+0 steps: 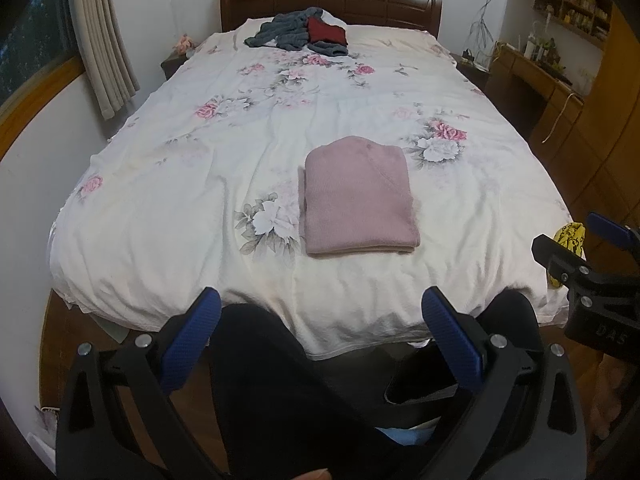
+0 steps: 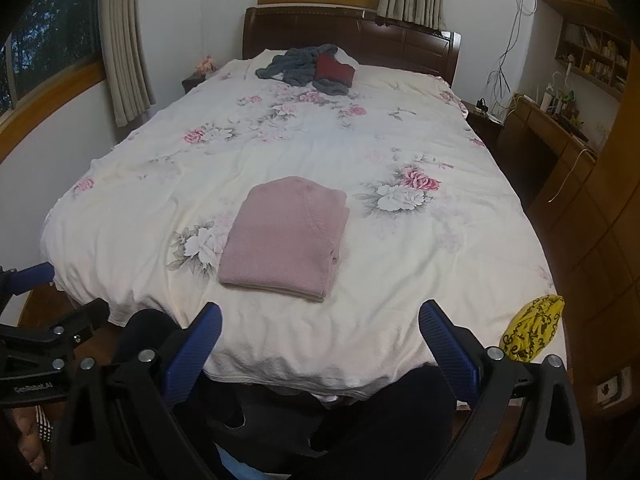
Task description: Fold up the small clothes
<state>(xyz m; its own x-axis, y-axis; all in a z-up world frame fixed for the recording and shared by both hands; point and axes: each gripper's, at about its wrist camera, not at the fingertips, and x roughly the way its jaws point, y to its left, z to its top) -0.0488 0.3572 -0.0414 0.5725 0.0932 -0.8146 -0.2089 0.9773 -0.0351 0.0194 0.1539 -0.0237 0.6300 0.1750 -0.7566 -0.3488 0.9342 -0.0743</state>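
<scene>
Your left gripper (image 1: 320,316) is held low at the foot of the bed (image 1: 200,184), and its jaws are spread wide with nothing between them. Your right gripper (image 2: 320,332) is beside it, also low at the foot edge, with its jaws spread wide and holding nothing.

The pink sweater (image 1: 358,196) lies folded in a neat block on the flowered bed cover. It sits near the foot of the bed, a little right of the middle in the left view. Its near edge is close to the bed's foot edge but not over it.

There is lots of bare cover all around the pink sweater: to its left, to its right, and a long way up toward the headboard (image 1: 332,4).

A heap of gray clothes (image 1: 288,34) with a dark red one (image 1: 326,32) on top lies far up by the headboard, well apart from the sweater.

A yellow bundle with black marks (image 2: 532,330) sits at the bed's near right corner, right by your right gripper.
</scene>
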